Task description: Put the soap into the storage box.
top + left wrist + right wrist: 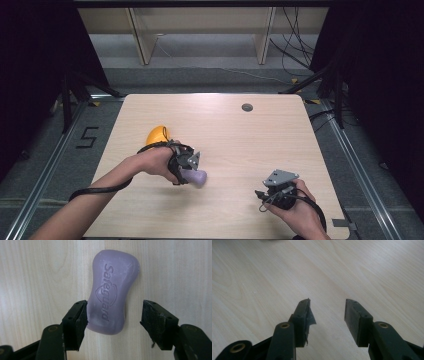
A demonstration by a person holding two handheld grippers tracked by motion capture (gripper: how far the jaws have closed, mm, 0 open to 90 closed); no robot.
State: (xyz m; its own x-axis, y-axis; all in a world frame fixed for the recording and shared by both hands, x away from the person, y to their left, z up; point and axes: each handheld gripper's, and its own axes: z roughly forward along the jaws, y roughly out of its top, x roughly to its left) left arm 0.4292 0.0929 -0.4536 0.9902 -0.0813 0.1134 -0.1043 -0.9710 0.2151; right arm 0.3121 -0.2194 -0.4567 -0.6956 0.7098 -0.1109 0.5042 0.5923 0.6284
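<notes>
Soap bar, purple, waisted, embossed "Safeguard"

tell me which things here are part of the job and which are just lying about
In the job: soap, lying between the jaws of the left gripper, one pad at its side, the other apart.

Lying about: yellow thing behind the left hand; right gripper, open over bare table.

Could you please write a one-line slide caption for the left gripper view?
Left claw straddling a purple soap bar on the wooden table, one pad touching, the other apart.
</notes>
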